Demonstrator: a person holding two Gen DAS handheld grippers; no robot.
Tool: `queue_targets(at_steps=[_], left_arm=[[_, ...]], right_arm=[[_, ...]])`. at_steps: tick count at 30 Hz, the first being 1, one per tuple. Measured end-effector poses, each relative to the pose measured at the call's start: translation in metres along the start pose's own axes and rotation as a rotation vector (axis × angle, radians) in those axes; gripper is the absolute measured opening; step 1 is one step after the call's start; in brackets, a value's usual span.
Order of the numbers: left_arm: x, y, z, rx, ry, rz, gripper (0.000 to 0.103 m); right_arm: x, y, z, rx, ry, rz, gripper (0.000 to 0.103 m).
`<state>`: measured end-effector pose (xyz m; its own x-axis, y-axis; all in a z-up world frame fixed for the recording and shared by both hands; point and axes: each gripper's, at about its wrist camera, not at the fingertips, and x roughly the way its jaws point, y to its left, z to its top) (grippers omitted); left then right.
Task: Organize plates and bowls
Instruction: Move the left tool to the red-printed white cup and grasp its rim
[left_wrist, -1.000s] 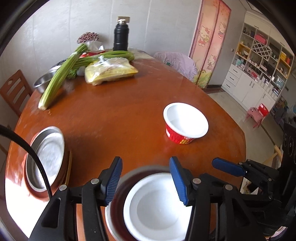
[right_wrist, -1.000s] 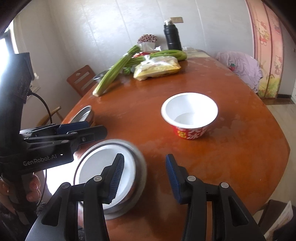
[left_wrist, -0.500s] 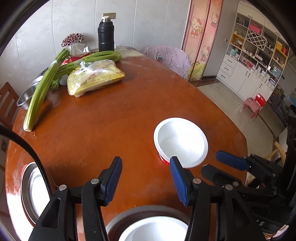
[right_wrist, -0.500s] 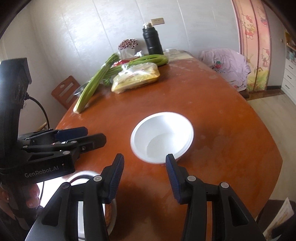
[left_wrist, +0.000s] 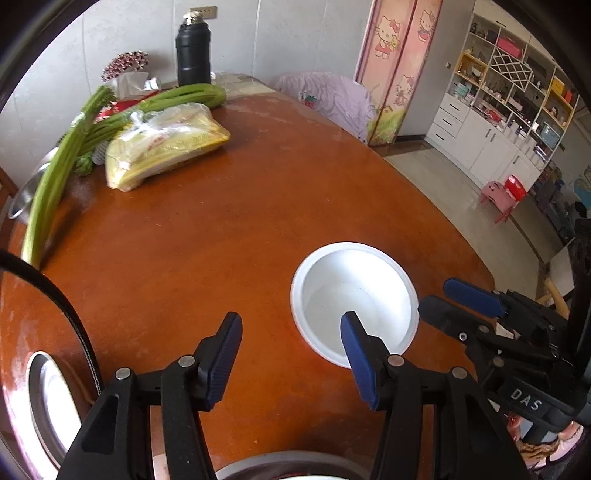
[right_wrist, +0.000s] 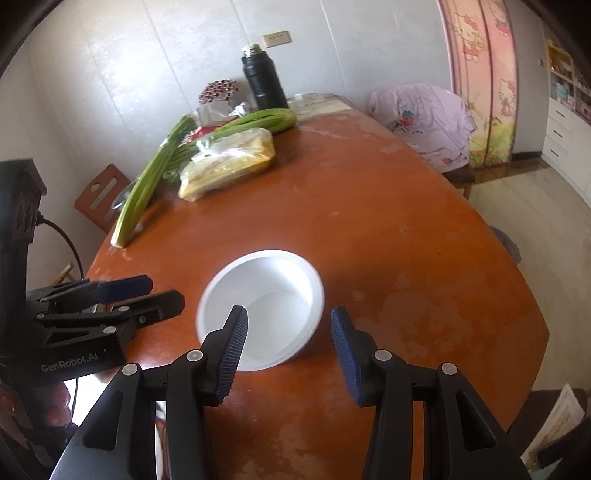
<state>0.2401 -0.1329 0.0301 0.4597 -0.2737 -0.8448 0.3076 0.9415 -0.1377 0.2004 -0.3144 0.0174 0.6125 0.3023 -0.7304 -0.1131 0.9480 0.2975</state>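
A white bowl (left_wrist: 354, 301) stands on the brown table (left_wrist: 221, 229); it also shows in the right wrist view (right_wrist: 262, 308). My right gripper (right_wrist: 288, 341) is open, its jaws either side of the bowl's near right rim, above it. My left gripper (left_wrist: 291, 347) is open and empty, just left of the bowl. A steel plate (left_wrist: 51, 402) lies at the table's left edge. The rim of a second dish (left_wrist: 280, 467) shows at the bottom of the left wrist view, mostly hidden.
Green stalks (left_wrist: 55, 177), a yellow bagged packet (left_wrist: 166, 144) and a black flask (left_wrist: 193, 53) sit at the table's far side. A steel basin (left_wrist: 22, 199) is behind the stalks. A wooden chair (right_wrist: 99, 197) stands at the left, a covered chair (right_wrist: 424, 122) at the right.
Both grippers moved forward over the table and rose; the white bowl is now closer and seen from above. The plate stack slid to the bottom of view. Both grippers stayed open.
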Motion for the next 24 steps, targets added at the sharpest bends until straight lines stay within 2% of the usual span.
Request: queue_targets(at_steps=[2,10,17,21,24], left_arm=[[0.006,-0.001,0.001,-0.001,0.012,-0.016,0.055],[0.028,0.001,0.006,-0.018,0.055,0.013,0.057],[0.043,0.008,0.007,-0.051,0.093,0.019,0.057],[0.05,0.011,0.007,-0.078,0.112,-0.011,0.057],[0.055,0.012,0.006,-0.09,0.126,-0.032,0.05]], right_arm=[[0.003,-0.006,0.0,0.012,0.007,-0.009,0.049],[0.019,-0.027,-0.002,0.049,0.048,-0.024,0.049],[0.037,-0.013,-0.004,-0.003,0.089,-0.012,0.049],[0.043,-0.006,-0.006,-0.029,0.097,-0.015,0.049],[0.044,-0.002,-0.006,-0.051,0.089,-0.013,0.047]])
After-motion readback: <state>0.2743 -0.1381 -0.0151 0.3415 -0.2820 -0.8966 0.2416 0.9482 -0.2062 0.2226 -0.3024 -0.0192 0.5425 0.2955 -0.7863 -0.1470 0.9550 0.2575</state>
